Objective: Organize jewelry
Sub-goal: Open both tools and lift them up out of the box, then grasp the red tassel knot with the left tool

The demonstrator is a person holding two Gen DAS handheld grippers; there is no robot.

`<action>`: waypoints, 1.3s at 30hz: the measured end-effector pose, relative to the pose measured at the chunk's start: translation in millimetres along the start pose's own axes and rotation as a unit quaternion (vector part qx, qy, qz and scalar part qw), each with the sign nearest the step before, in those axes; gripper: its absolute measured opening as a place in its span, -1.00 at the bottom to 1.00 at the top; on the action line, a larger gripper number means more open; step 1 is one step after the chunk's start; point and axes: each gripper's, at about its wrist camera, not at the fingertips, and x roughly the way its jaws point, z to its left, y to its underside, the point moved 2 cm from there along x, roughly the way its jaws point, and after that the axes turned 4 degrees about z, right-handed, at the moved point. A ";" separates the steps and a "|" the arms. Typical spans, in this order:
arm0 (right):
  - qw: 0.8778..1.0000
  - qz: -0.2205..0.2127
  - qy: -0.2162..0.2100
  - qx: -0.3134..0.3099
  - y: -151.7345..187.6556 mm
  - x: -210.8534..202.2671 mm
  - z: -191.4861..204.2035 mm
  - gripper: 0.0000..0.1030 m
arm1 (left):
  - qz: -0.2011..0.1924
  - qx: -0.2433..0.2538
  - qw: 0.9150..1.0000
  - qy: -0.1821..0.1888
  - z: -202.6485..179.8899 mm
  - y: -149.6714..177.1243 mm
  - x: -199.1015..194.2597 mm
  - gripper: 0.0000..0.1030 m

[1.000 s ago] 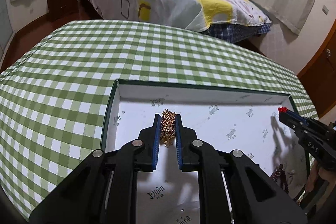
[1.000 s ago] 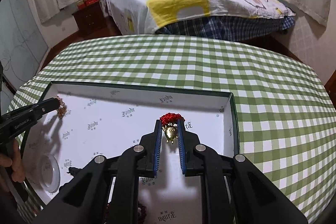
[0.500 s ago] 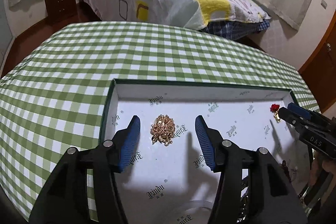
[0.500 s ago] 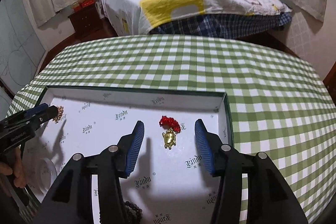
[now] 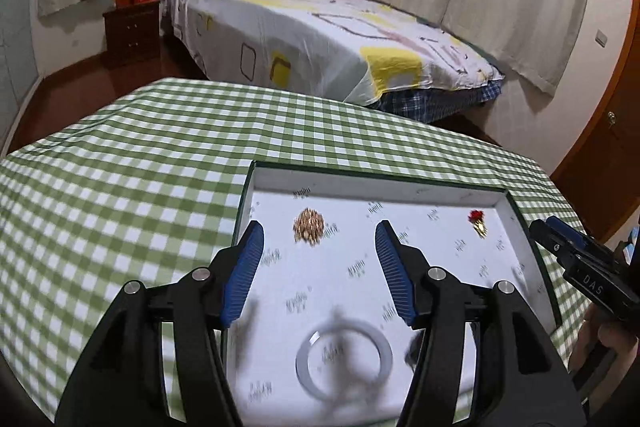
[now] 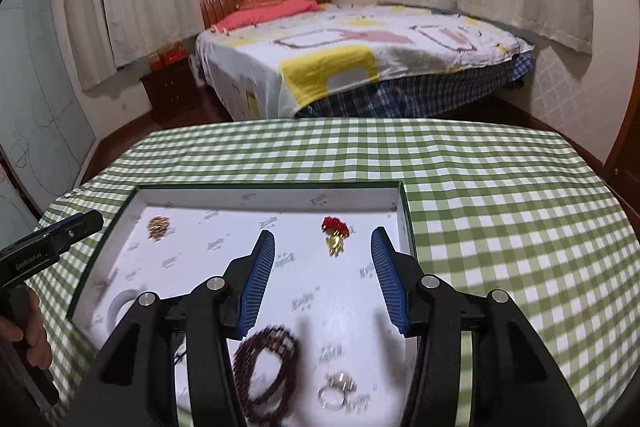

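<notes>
A shallow white-lined box [image 5: 372, 183] [image 6: 404, 211] lies on the green checked table. A bunched gold chain [image 5: 308, 225] [image 6: 157, 226] rests in its far left corner. A gold pendant with a red knot [image 5: 477, 221] [image 6: 336, 233] rests at its far right. My left gripper [image 5: 320, 267] is open and empty, raised and drawn back from the chain. My right gripper [image 6: 323, 275] is open and empty, drawn back from the pendant. A pale bangle [image 5: 344, 355], a dark red bead bracelet [image 6: 268, 367] and a silver ring [image 6: 338, 389] lie in the near part of the box.
The checked tablecloth [image 5: 120, 187] [image 6: 500, 187] surrounds the box. A bed [image 5: 320, 39] and a dark nightstand [image 5: 132, 31] stand beyond the table's far edge. A wooden door [image 5: 612, 131] is at the right.
Both grippers opened and released their pieces: the gold chain and the red-knot pendant now lie in the box. Both grippers have since pulled back and up.
</notes>
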 end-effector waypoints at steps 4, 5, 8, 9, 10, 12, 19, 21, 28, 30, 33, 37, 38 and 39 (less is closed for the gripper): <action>1.000 -0.018 0.003 0.000 15.8 -27.0 6.4 -0.03 | -0.019 0.003 1.000 -0.005 -3.9 17.4 -29.2 0.10; 1.000 -0.022 0.006 -0.001 20.0 -32.9 7.6 -0.03 | -0.025 0.003 1.000 -0.007 -5.6 23.2 -37.5 0.10; 0.999 -0.032 0.009 -0.004 37.0 -50.1 12.1 -0.03 | -0.032 0.006 0.999 -0.009 -9.0 37.8 -53.9 0.10; 0.999 -0.034 0.010 -0.005 42.6 -54.4 12.8 -0.03 | -0.032 0.007 0.999 -0.010 -10.4 42.6 -57.4 0.10; 0.999 -0.035 0.011 -0.005 50.5 -59.6 14.7 -0.03 | -0.032 0.008 0.999 -0.010 -11.7 47.4 -60.4 0.10; 0.999 -0.036 0.014 -0.008 61.5 -65.8 17.0 -0.03 | -0.030 0.009 0.999 -0.013 -13.9 59.4 -66.6 0.10; 0.999 -0.022 0.031 -0.020 106.3 -78.1 17.1 -0.03 | -0.025 0.015 0.999 -0.026 -16.6 98.6 -82.4 0.10; 0.999 -0.017 0.032 -0.020 116.6 -80.5 16.2 -0.03 | -0.025 0.015 0.999 -0.029 -16.6 109.2 -86.0 0.10; 0.999 -0.006 0.032 -0.016 144.8 -88.0 13.5 -0.03 | -0.005 0.016 0.999 -0.027 -15.9 141.3 -83.7 0.10; 0.999 -0.009 0.034 -0.017 146.5 -91.6 10.7 -0.03 | -0.001 0.019 0.999 -0.026 -18.4 148.5 -81.9 0.10; 0.999 -0.009 0.034 -0.015 149.7 -93.3 9.2 -0.03 | 0.008 0.024 0.999 -0.024 -22.6 154.9 -77.9 0.10; 0.999 -0.009 0.033 -0.014 154.7 -97.5 8.9 -0.03 | 0.019 0.030 0.999 -0.021 -27.7 160.3 -71.9 0.10; 0.999 -0.008 0.032 -0.013 155.3 -98.1 8.5 -0.03 | 0.024 0.031 0.999 -0.021 -29.6 161.7 -69.3 0.09; 0.999 -0.008 0.032 -0.013 155.9 -98.5 8.3 -0.03 | 0.028 0.032 0.999 -0.020 -31.2 162.7 -67.4 0.08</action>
